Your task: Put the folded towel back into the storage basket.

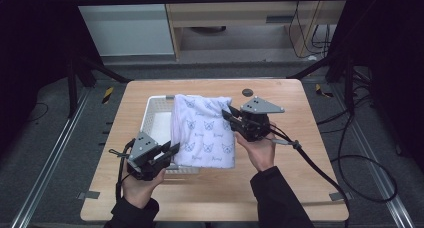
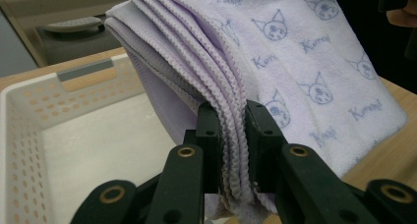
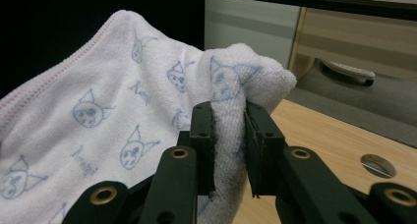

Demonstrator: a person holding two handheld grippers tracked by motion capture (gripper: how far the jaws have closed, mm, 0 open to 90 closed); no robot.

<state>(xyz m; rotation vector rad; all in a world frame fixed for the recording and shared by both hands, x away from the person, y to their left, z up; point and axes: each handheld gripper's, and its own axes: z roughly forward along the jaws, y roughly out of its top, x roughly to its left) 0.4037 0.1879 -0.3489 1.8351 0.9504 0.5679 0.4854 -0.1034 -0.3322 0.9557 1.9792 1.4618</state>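
Note:
A folded pale lilac towel (image 1: 202, 130) printed with cat faces hangs over the right side of a white perforated basket (image 1: 156, 119). My left gripper (image 1: 172, 150) is shut on the towel's near left corner; in the left gripper view several stitched layers (image 2: 231, 135) are pinched between the black jaws. My right gripper (image 1: 226, 113) is shut on the far right corner, and in the right gripper view a bunched fold of the towel (image 3: 228, 121) bulges up between its jaws. The towel (image 3: 98, 111) stretches between the two grippers, lifted off the table.
The wooden table (image 1: 300, 138) has a round dark cable hole (image 1: 247, 92) behind the right gripper. A black cable (image 1: 320, 168) trails from the right gripper over the table's right edge. The basket's floor (image 2: 98, 150) is bare. Dark frame legs and a cabinet stand beyond the table.

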